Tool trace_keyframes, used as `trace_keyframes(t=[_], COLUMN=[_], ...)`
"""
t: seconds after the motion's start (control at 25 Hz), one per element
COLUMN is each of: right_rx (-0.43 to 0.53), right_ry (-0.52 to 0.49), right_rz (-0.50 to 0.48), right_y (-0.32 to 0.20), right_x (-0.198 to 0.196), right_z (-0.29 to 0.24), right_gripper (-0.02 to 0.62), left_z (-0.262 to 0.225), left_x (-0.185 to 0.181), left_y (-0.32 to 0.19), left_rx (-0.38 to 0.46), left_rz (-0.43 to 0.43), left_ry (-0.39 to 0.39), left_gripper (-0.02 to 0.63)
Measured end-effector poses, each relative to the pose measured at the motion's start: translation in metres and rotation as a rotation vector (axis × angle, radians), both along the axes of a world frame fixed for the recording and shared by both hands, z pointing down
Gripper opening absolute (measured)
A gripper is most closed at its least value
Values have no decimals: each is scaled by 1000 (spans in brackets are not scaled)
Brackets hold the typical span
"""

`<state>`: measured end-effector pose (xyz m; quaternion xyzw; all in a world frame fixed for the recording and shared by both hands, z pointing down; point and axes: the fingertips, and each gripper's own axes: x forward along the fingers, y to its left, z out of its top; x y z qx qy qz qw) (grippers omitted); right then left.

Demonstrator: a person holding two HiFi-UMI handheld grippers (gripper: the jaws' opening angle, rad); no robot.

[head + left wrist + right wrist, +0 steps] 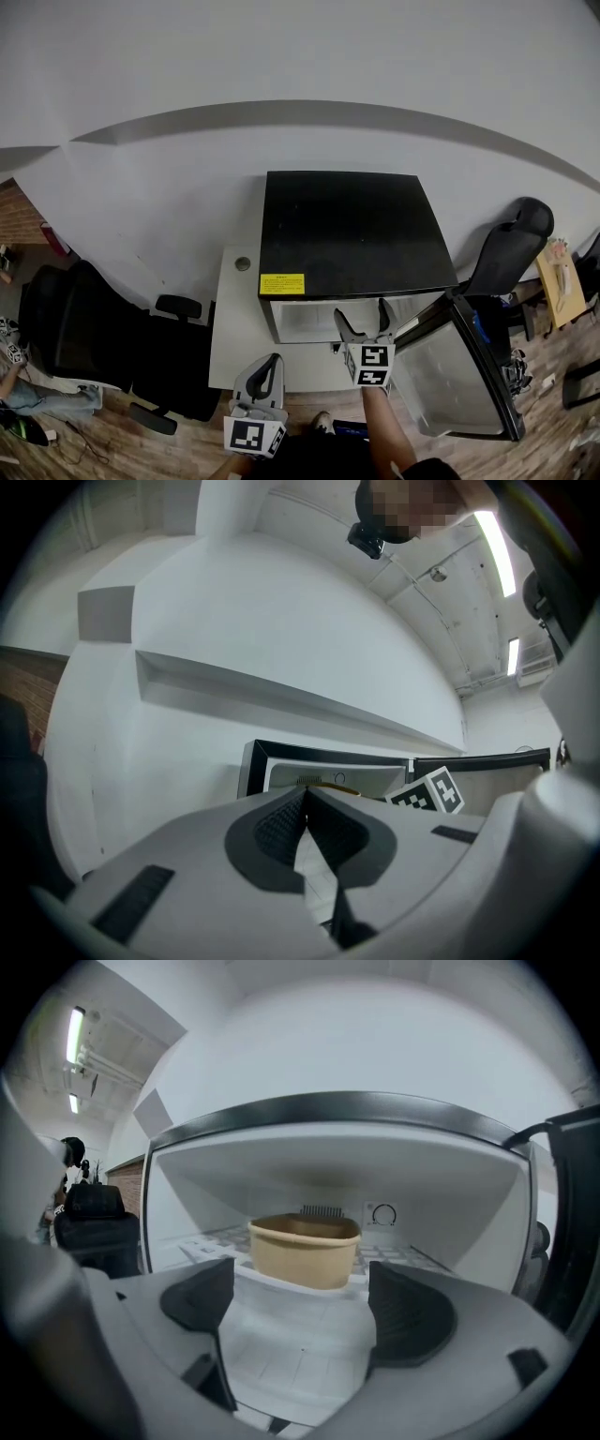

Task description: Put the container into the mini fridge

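Note:
A tan paper container (305, 1250) stands upright on the wire shelf inside the black mini fridge (347, 234), whose door (459, 370) hangs open to the right. My right gripper (298, 1307) is open just in front of the fridge mouth, nothing between its pads, the container a little beyond them. In the head view that right gripper (363, 323) points into the opening. My left gripper (267, 370) is shut and empty, held low over the white table, left of the fridge. From the left gripper (305, 803) view the fridge front (328, 775) shows ahead.
The fridge sits on a white table (234, 328) against a white wall. A black office chair (103, 342) stands left, another black chair (511, 248) right of the open door. A person (28, 394) is at the far left on the wooden floor.

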<state>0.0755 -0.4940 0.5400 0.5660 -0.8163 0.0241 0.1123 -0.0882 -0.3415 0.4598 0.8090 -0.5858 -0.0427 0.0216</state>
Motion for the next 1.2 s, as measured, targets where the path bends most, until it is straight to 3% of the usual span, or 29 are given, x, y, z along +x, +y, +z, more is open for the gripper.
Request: trace_keyframes(t=[0.24, 0.28, 0.32, 0.36, 0.68, 1.2], right_rx=[-27, -15, -4, -1, -28, -8], right_ry=[-48, -63, -77, -88, -145, -159], right_rz=[-12, 8, 30, 46, 46, 2], right_y=[46, 54, 62, 69, 118, 150], right_x=[4, 8, 13, 16, 21, -1], right_z=[6, 3, 1, -1, -15, -31], right_gripper=[426, 335, 142, 94, 31, 23], left_z=[0, 0, 0, 1, 6, 11], left_x=[5, 7, 8, 9, 14, 18], left_y=[2, 3, 3, 4, 5, 5], left_rx=[4, 6, 8, 8, -5, -14], left_rz=[35, 41, 48, 54, 85, 105], left_ry=[3, 4, 3, 1, 9, 17], left_gripper=[8, 8, 8, 8, 8, 8])
